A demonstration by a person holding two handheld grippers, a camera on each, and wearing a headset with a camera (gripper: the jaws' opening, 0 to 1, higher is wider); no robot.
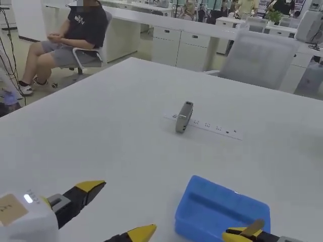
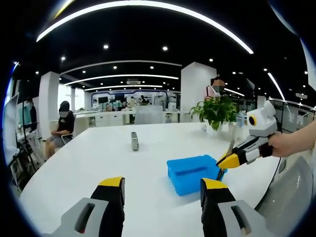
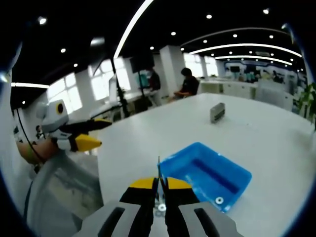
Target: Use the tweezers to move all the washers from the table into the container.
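Left tongs spread wide, right tongs pinching tweezers at blue container edge, shirt print unreadable

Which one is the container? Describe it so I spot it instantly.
On the big white table, look just ahead of the right gripper holding the tweezers. The container is an open rectangular bin, the one bright blue thing there; the block farther back is grey.

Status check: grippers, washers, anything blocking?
Left gripper open, holding nothing. Right gripper shut on tweezers beside blue container. One washer inside. Power strip beyond, not in the way.
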